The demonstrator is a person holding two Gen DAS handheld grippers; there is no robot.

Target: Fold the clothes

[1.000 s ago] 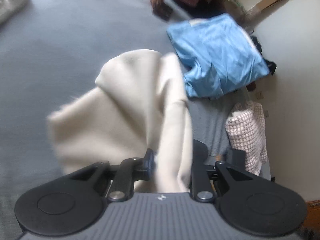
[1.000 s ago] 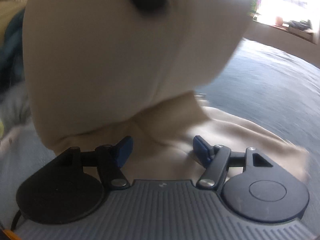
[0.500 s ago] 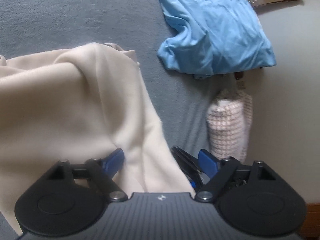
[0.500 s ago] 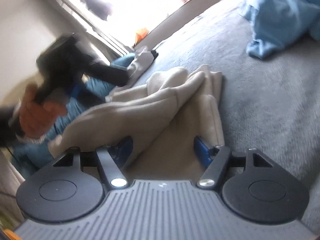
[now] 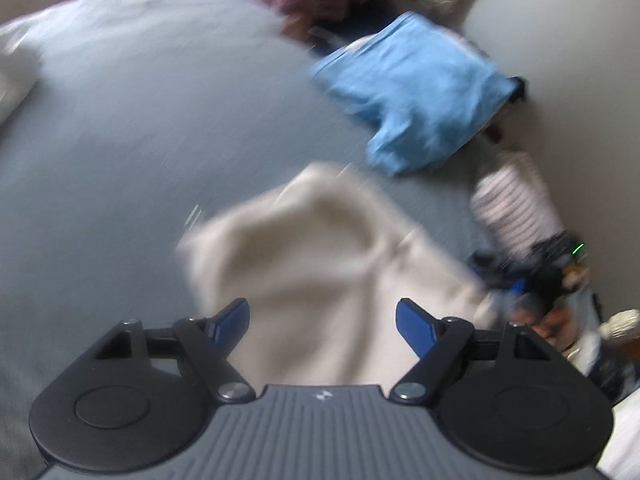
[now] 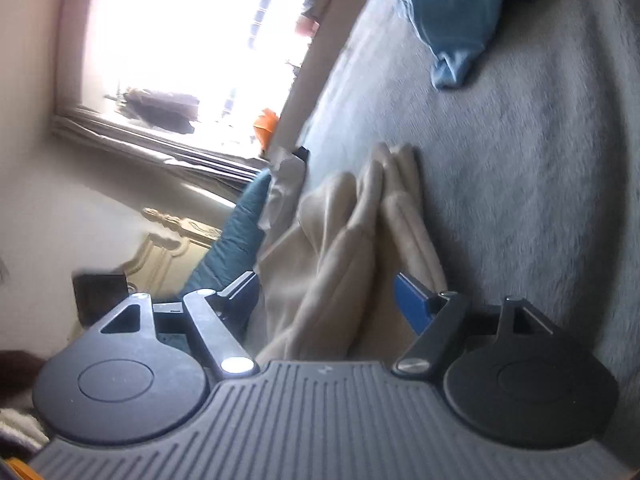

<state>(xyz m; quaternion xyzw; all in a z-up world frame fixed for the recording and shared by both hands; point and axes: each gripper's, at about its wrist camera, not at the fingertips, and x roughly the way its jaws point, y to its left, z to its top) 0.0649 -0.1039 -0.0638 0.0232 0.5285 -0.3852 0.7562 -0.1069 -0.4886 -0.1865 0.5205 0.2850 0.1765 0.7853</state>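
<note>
Both tools' jaws just widened, releasing soft cream garment point(image 5: 320, 264); lies rumpled.

Clothes spread across a grey bed

A grey bed cover point(image 5: 132, 128) carries a crumpled cream garment point(image 5: 320, 256) near its middle, lying in soft ridges in the right wrist view point(image 6: 360, 232). Well apart from it, toward the far edge, lies a light blue garment point(image 5: 416, 92), roughly folded, with one corner trailing toward the cream one. A pink-and-white checked cloth point(image 5: 516, 204) sits at the bed's edge beside the wall, and a white pillow point(image 5: 16, 76) rests at the opposite side.
</note>
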